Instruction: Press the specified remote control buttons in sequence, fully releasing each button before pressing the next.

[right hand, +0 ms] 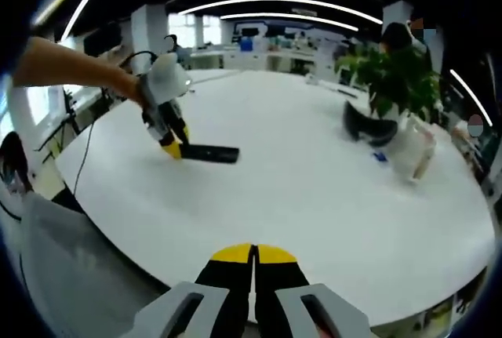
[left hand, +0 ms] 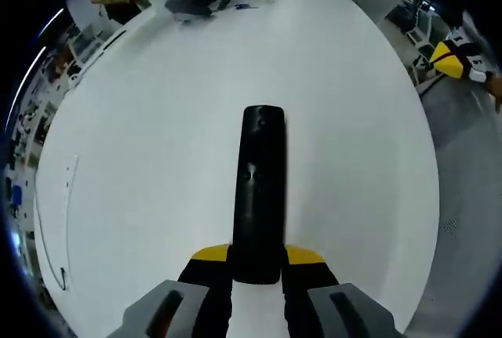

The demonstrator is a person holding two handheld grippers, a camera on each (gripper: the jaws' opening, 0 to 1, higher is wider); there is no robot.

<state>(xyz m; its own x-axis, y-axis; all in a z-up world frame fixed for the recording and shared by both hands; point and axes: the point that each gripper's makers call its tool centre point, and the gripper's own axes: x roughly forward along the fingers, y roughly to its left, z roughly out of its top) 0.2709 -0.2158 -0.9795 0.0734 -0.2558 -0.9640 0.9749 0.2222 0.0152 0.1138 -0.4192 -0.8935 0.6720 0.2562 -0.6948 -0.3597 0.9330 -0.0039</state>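
**Open office around a white bench**

A broad white bench (right hand: 329, 197) stands under long curved ceiling light strips (right hand: 267, 1). A leafy potted plant (right hand: 396, 79) sits near its far edge. Desks and white pillars (right hand: 147, 28) recede behind; grey floor (left hand: 463, 165) lies alongside.

The white tabletop (right hand: 314, 197) lies open and bare around the remote control (left hand: 260, 189) on all sides. Obstacles stand only at the far edge, well apart from it: a dark headset (right hand: 367, 128), a clear container (right hand: 412, 150) and a potted plant (right hand: 392, 79) clustered together.
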